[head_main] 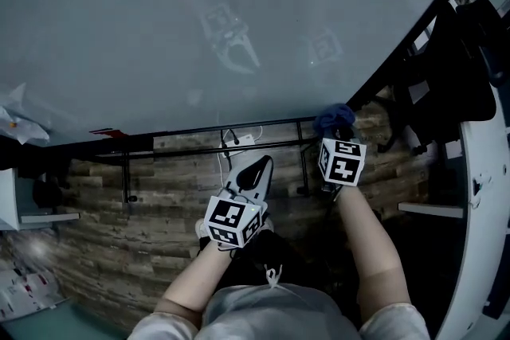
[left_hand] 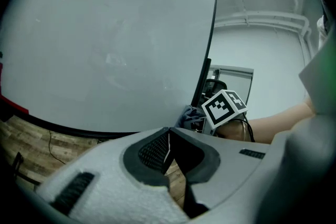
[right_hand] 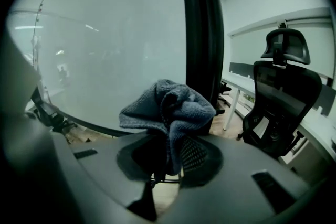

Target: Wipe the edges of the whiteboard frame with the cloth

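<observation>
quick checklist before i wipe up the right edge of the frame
1. Cloth gripped: ok, the right tool is shut on it, with a bunch sticking out ahead.
2. Cloth at the frame: ok, it sits by the lower right corner.
3. Cloth pressed on the frame: cannot tell.
4. Left tool out of the way: ok, shut, empty and back from the board.
5. Chair clear of the path: ok, it stands apart to the right.

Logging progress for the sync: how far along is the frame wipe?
Done: cloth is clamped in the right tongs. In hand: it sits at the lower right corner of the whiteboard frame. Remaining: no edge looks visibly wiped, so likely most edges. Left tongs shut, empty.
</observation>
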Action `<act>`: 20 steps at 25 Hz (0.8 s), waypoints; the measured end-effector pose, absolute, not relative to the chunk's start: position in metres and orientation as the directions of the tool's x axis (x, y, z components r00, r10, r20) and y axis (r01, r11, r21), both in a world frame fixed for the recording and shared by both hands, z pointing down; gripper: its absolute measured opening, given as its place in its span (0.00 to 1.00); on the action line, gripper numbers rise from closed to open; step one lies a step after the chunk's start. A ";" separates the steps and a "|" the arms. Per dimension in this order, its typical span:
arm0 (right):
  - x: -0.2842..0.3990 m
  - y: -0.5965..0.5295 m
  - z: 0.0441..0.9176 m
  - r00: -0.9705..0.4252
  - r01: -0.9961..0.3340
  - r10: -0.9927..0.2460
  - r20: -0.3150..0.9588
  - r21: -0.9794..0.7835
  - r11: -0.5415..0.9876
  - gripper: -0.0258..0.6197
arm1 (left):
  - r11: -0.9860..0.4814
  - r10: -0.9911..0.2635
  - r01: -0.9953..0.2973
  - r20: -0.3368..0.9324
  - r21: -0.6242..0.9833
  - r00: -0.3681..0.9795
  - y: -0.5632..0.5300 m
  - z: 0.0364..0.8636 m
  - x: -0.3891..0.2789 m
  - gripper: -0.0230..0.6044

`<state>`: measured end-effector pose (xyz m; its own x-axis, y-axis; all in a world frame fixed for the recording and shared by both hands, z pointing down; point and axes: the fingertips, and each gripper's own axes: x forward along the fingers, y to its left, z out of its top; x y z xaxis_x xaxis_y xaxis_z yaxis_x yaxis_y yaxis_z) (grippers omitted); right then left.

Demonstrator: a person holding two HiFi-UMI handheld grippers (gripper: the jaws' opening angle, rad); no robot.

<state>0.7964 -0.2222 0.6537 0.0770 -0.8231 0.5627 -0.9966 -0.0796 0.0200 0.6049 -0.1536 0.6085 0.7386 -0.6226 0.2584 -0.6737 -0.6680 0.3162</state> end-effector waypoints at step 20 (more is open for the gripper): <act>0.611 -0.239 0.673 -0.102 -0.994 -0.764 0.637 -0.036 0.102 0.14 | -0.487 -0.748 -0.812 0.327 0.320 0.578 -0.161 0.629 0.464 0.07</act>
<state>0.6111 -0.2391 0.6735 -0.1020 -0.7641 0.6370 -0.9941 0.1024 -0.0364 0.4640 -0.1609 0.6293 0.5776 -0.7479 0.3272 -0.8124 -0.4874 0.3201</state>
